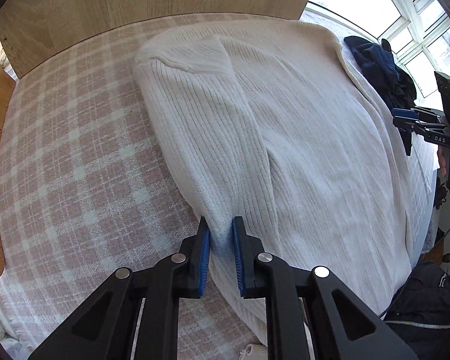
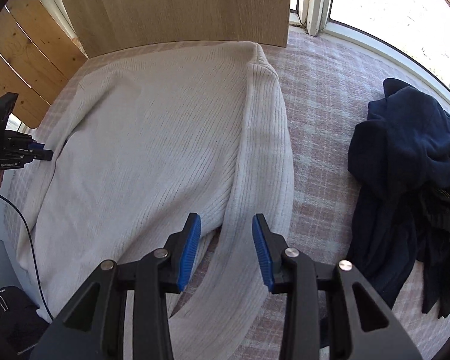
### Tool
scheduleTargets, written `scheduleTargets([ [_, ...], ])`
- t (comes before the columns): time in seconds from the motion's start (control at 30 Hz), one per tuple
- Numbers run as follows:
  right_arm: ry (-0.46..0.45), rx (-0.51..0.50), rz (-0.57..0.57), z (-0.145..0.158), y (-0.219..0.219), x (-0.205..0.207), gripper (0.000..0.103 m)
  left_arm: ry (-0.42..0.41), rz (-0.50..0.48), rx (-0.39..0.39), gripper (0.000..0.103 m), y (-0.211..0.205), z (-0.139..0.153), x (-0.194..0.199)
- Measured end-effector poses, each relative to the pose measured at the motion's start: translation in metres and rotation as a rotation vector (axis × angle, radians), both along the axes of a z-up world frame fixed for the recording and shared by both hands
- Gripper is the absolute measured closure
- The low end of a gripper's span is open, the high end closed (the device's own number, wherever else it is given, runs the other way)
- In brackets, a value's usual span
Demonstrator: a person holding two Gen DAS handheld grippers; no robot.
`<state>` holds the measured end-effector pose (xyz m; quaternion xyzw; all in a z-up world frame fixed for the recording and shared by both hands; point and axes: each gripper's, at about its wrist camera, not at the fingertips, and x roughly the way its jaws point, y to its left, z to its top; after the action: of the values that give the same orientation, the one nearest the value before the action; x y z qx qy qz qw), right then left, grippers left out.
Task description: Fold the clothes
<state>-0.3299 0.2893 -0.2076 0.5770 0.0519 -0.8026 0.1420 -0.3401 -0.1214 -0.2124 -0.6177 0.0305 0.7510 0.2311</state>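
- Two claws work one white ribbed sweater (image 2: pixel 153 138): the left claw (image 1: pixel 220 240) is clamped on a sleeve (image 1: pixel 213 138) near its cuff end, blue pads pinching a bunch of knit at 6 o'clock of its own view.
- The right claw (image 2: pixel 226 240) stands apart, jaws wide, straddling the other sleeve (image 2: pixel 264 180), which curves toward 6 o'clock in the right wrist view; nothing is gripped there.
- The sweater lies spread flat on the pink-and-white checked blanket (image 1: pixel 75 150), which seems to cover a bed, its body running toward 12 o'clock and the left sleeve laid along its side.
- Risk, as I judge it: the thick, slack knit may slip from the left pinch if pulled fast, or the lift may drag the body along and wrinkle it; the right claw could close on blanket as well as sleeve.
- A dark navy pile of clothes (image 2: pixel 411 180) sits well apart at 3 o'clock.
- Farther off, a light wooden panel (image 2: pixel 180 6) stands at 12 o'clock, slatted pine boards (image 2: pixel 30 60) at 10 o'clock, and bright windows (image 1: pixel 390 15) at 1 o'clock.
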Motion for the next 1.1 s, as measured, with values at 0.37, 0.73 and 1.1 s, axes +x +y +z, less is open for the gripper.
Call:
scheduleTargets([
  [0.37, -0.082, 0.027, 0.025, -0.025, 0.0, -0.007, 0.097, -0.006, -0.003, 0.028, 0.09, -0.009, 0.0, 0.002],
  [0.73, -0.03, 0.102, -0.059, 0.014, 0.047, -0.016, 0.099, 0.044, 0.264, -0.021, 0.092, -0.044, 0.016, 0.003],
  [1.1, -0.017, 0.314, -0.197, 0.011, 0.11, -0.06, 0.099, 0.064, 0.358, -0.317, 0.093, -0.123, 0.031, -0.018],
])
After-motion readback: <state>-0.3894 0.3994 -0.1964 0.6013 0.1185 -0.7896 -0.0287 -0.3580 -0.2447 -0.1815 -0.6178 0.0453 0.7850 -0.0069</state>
